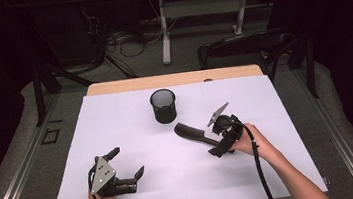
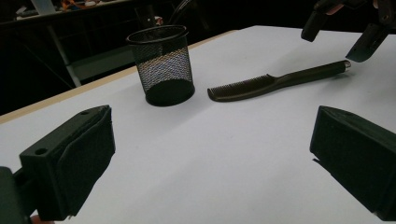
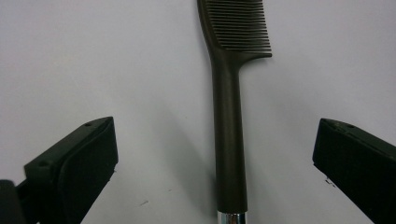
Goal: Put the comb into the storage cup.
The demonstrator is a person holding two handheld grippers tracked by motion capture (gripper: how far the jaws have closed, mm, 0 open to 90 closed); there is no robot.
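A dark brown comb (image 1: 192, 132) lies flat on the white bench (image 1: 133, 134). It has a long straight handle with a shiny silver tip, and its teeth are all on one side. The toothed end lies near a black mesh cup (image 1: 163, 106), not touching it.

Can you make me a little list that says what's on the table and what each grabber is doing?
surface: white table cover
comb: dark comb lying flat, toothed end toward the cup
cup: black mesh pencil cup, upright, apart from the comb
right gripper: right gripper open, jaws either side of the comb's handle, not closed on it
left gripper: left gripper open, holding nothing, away from comb and cup
likely next move: probably the right gripper closes on the handle
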